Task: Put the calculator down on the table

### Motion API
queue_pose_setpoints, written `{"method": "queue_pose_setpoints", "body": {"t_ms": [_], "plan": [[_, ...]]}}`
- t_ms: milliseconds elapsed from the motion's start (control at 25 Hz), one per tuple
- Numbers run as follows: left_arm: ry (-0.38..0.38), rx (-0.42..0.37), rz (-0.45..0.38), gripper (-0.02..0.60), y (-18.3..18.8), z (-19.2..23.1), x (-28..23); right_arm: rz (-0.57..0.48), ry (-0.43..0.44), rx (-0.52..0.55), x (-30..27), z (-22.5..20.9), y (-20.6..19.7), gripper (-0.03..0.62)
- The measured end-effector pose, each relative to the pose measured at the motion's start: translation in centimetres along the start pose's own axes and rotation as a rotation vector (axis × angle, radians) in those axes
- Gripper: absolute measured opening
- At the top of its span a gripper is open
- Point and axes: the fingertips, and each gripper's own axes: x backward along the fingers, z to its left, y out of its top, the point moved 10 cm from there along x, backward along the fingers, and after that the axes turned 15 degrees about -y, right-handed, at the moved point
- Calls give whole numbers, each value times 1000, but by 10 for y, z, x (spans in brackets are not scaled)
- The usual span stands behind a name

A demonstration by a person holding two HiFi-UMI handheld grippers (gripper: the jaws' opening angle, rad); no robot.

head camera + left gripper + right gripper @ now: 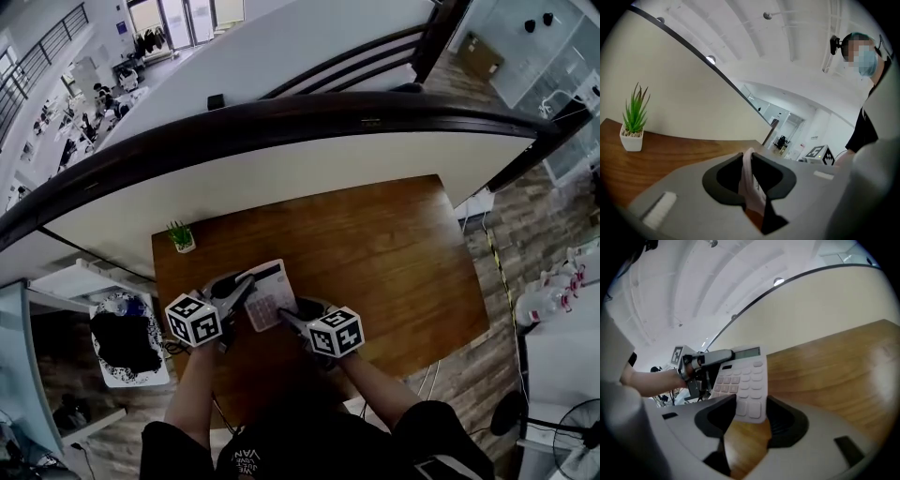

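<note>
A white calculator (pixel 270 295) hangs tilted over the near left part of the brown wooden table (pixel 375 244), carried between both grippers. My left gripper (pixel 246 286) is shut on its left side; in the left gripper view only the thin white edge (pixel 747 178) shows, pinched between the jaws (pixel 749 164). My right gripper (pixel 286 319) is at its near right end. In the right gripper view the keypad (pixel 743 380) faces me, its near end fitting between the widely spread jaws (pixel 751 404), which touch both sides. The left gripper (pixel 710 357) clamps the far side by the display.
A small potted plant (pixel 181 236) in a white pot (pixel 633 126) stands at the table's far left corner. A curved white wall with a dark rail (pixel 281 117) runs behind the table. A low white shelf with a dark bundle (pixel 127 337) is left of the table.
</note>
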Motion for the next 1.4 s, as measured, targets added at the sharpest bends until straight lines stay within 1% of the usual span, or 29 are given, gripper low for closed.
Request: {"method": "queue_pose_setpoints", "body": {"t_ms": [240, 480, 760, 960, 1120, 1240, 1320, 1400], "plan": [[8, -33, -11, 66, 9, 39, -8, 7, -39, 11, -32, -10, 19, 179], [47, -43, -43, 74, 13, 70, -12, 17, -82, 61, -57, -15, 40, 179], [76, -87, -41, 84, 21, 96, -20, 25, -133, 62, -82, -19, 53, 179], [101, -117, -49, 92, 23, 112, -28, 24, -180, 88, -96, -23, 61, 179], [148, -113, -39, 95, 18, 122, -32, 30, -215, 107, -102, -22, 63, 179], [169, -117, -35, 97, 17, 126, -33, 22, -226, 102, -104, -21, 64, 179], [190, -126, -5, 104, 18, 128, -36, 13, -236, 95, -104, -20, 64, 179], [227, -129, 40, 116, 21, 131, -39, 3, -239, 97, -104, -18, 66, 179]]}}
